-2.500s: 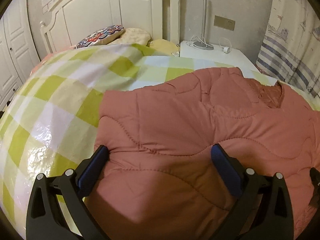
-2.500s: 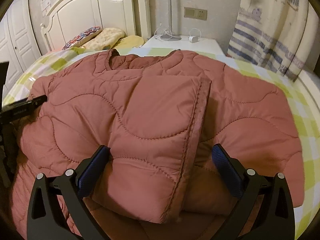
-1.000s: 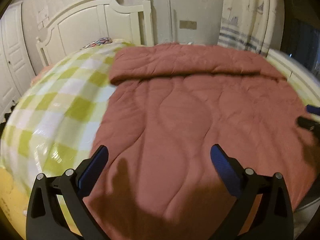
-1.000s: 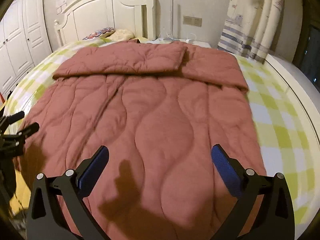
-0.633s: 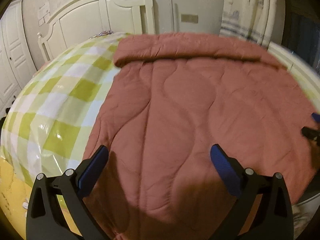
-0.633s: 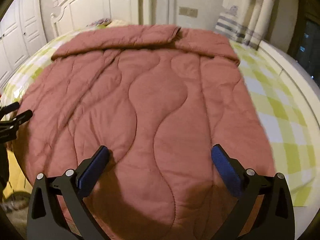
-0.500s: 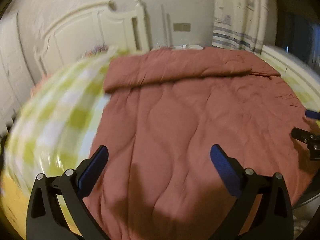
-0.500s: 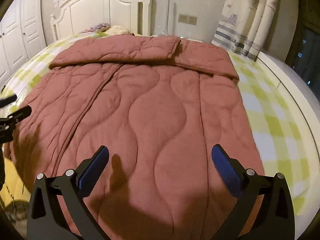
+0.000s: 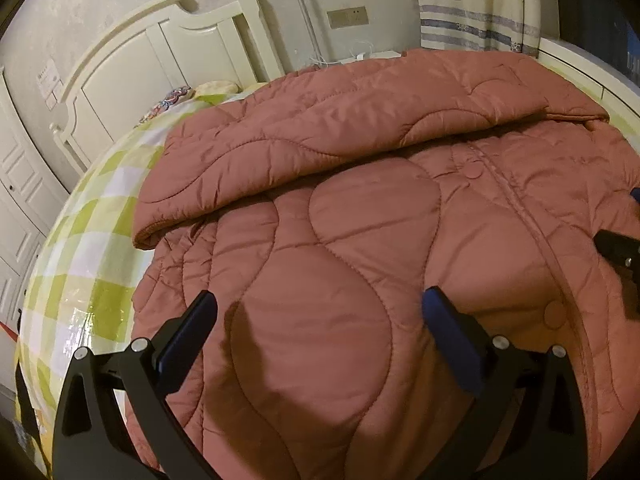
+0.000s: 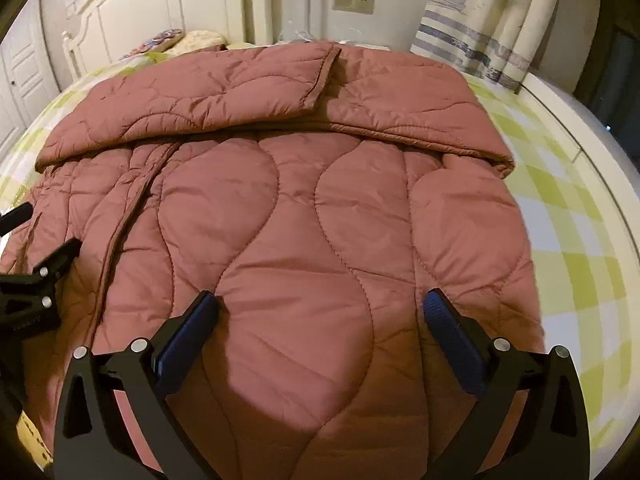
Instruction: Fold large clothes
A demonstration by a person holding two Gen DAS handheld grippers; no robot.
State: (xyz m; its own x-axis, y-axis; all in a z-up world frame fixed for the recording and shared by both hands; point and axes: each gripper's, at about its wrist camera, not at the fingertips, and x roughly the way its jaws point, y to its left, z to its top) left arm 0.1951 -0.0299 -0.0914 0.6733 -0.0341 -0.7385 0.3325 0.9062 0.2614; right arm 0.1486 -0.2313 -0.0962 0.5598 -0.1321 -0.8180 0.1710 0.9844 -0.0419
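Observation:
A large pink quilted coat (image 9: 360,220) (image 10: 304,208) lies spread on the bed, hem toward me. Both sleeves are folded across its upper part, the left sleeve (image 9: 320,132) overlapping the right one (image 10: 412,108). My left gripper (image 9: 320,328) hovers open over the coat's lower left, nothing between its blue pads. Over the lower right part my right gripper (image 10: 320,324) is also open and empty. Each gripper shows at the edge of the other's view, the right gripper (image 9: 624,252) and the left gripper (image 10: 36,280).
The bed has a yellow-green checked cover (image 9: 92,208) (image 10: 568,208) and a white headboard (image 9: 160,48). Pillows (image 10: 188,40) lie at its head. A white nightstand (image 9: 372,56) and striped curtains (image 10: 480,40) stand beyond. White wardrobe doors (image 9: 16,184) are at the left.
Both grippers pulled back from the folded sleeves near the collar to the hem end of the coat, then dropped closer over its lower part. Both stayed open.

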